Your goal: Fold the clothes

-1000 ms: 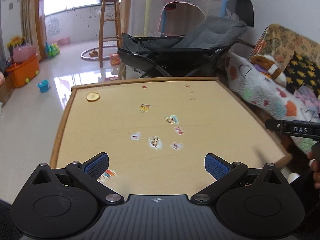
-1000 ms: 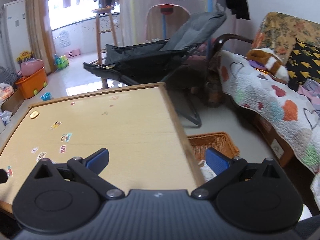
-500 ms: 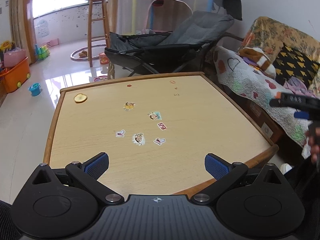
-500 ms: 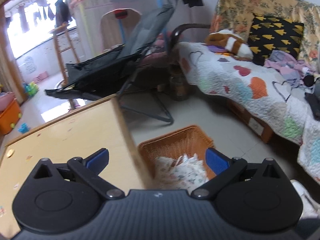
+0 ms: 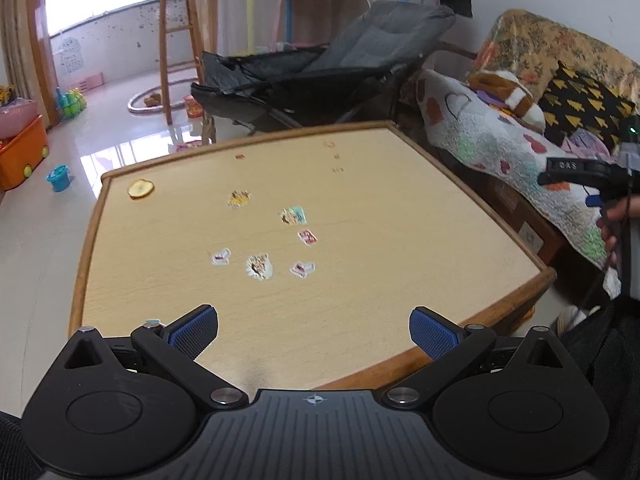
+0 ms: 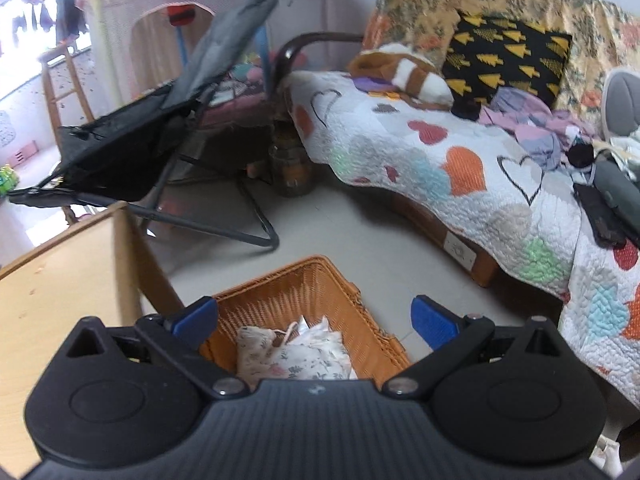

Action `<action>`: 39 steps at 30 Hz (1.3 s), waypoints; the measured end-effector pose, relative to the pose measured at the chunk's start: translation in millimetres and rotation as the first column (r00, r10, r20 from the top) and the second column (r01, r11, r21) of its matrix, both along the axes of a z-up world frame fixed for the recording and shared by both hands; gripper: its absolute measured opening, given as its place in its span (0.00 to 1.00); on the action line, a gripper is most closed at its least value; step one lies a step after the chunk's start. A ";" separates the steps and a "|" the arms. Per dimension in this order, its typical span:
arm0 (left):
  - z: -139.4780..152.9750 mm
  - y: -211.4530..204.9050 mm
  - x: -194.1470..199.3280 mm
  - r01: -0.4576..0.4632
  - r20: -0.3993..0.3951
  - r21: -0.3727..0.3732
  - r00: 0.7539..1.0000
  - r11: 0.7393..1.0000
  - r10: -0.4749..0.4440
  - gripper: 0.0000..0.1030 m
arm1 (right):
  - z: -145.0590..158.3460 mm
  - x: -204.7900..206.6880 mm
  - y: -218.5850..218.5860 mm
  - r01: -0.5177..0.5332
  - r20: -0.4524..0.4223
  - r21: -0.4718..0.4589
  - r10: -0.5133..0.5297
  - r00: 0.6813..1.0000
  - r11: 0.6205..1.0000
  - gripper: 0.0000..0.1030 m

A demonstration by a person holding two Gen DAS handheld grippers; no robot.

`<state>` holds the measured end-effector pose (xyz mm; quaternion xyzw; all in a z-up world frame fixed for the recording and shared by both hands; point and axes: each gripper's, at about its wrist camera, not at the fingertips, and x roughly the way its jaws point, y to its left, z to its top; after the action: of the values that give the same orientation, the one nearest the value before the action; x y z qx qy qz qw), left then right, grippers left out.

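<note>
A white floral garment lies crumpled in an orange wicker basket on the floor, right of the wooden table. My right gripper is open and empty, held above the basket and pointing down at the garment. My left gripper is open and empty above the near edge of the table, which bears several stickers and no clothes. The right gripper also shows at the far right of the left wrist view.
A sofa with a heart-patterned quilt and loose clothes stands right of the basket. A grey folding lounge chair stands behind the table. A wooden stool and an orange toy bin stand further back.
My right gripper has swung right, off the table and over to the basket, tilting down toward the garment. My left gripper has drawn back and risen slightly over the table's near edge.
</note>
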<state>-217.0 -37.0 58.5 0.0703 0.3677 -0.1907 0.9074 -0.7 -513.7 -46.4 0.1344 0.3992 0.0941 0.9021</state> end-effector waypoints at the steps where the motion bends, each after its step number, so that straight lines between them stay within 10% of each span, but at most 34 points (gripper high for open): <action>1: -2.1 -0.2 1.4 -0.003 -0.005 0.004 1.000 1.000 0.003 1.00 | -3.3 4.2 1.4 -0.005 -0.006 -0.011 0.005 1.000 1.000 1.00; 39: -18.3 -29.2 77.9 -0.054 -0.126 -0.027 0.991 0.998 0.051 1.00 | -162.5 91.7 61.2 -0.132 -0.330 -0.053 0.107 0.938 0.990 1.00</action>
<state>-139.0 -66.2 40.2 0.0348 0.4226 -0.1764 0.8883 91.0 -452.5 -208.9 0.0899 0.5537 0.1101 0.8205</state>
